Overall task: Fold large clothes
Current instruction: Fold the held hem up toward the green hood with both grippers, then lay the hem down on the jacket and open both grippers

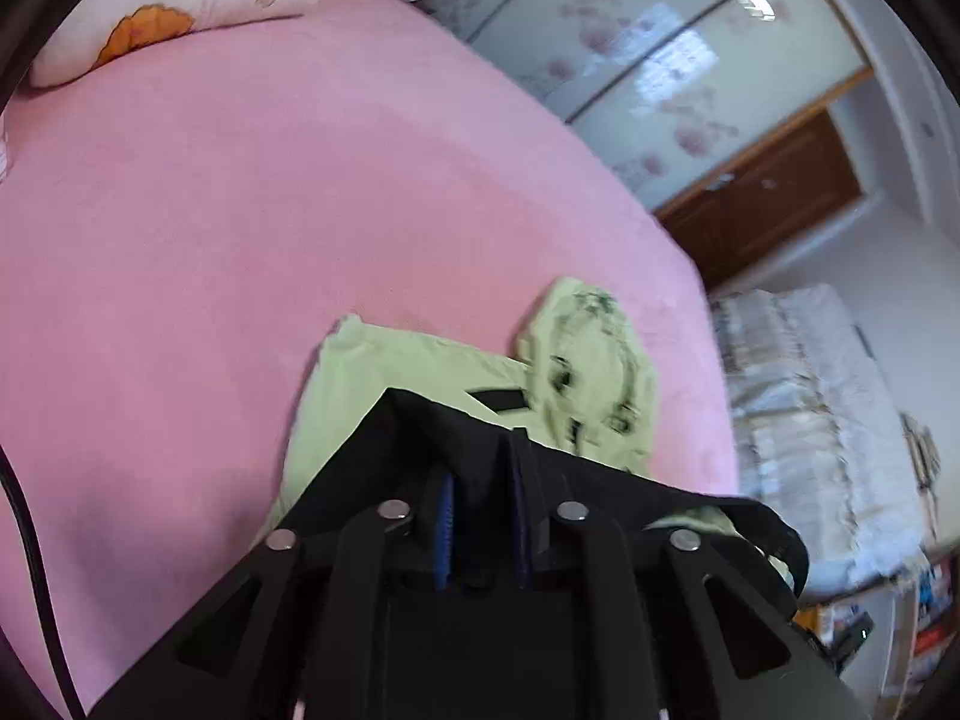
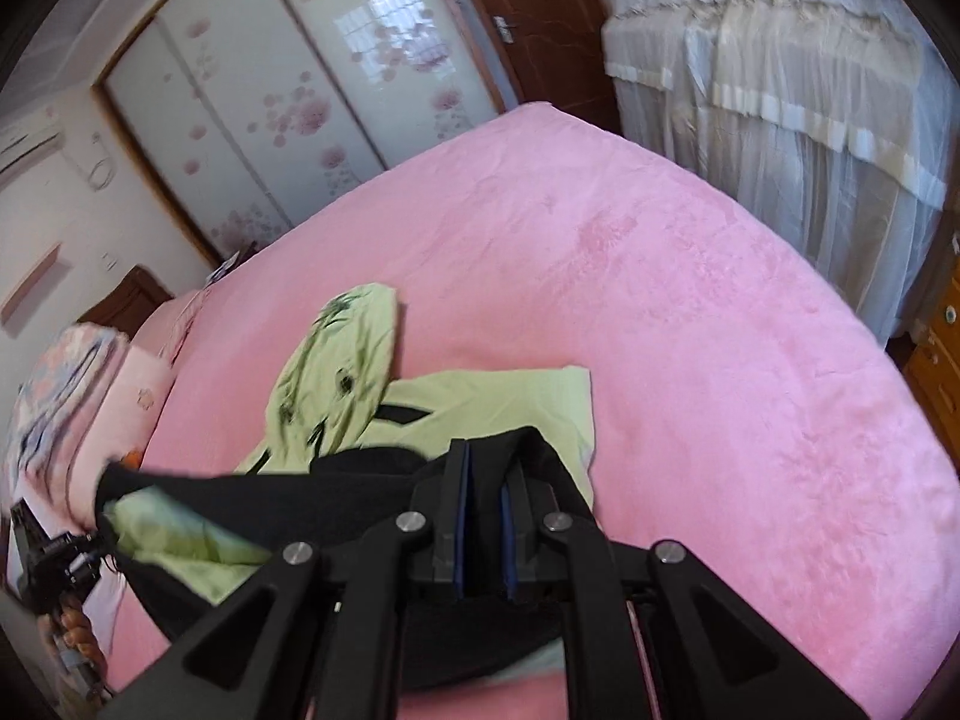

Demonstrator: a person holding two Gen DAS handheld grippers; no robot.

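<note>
A light green hooded garment [image 1: 384,372] with a dark print on its hood [image 1: 588,360] lies on the pink bed [image 1: 240,210]. Its black hem band [image 1: 690,504] is lifted off the bed. My left gripper [image 1: 483,480] is shut on this band, and the black cloth drapes over its fingertips. In the right wrist view the same garment [image 2: 510,396] lies ahead, with the hood [image 2: 342,360] to the left. My right gripper [image 2: 486,468] is shut on the black band [image 2: 270,498], which stretches left to the left gripper [image 2: 90,540], held by a person's hand.
A floral pillow [image 1: 180,6] lies at the head of the bed. Sliding wardrobe doors [image 1: 660,60] and a brown door [image 1: 768,204] stand beyond the bed. White lace-covered furniture [image 2: 780,90] stands past the bed's foot. A wooden drawer unit [image 2: 942,354] is at the right edge.
</note>
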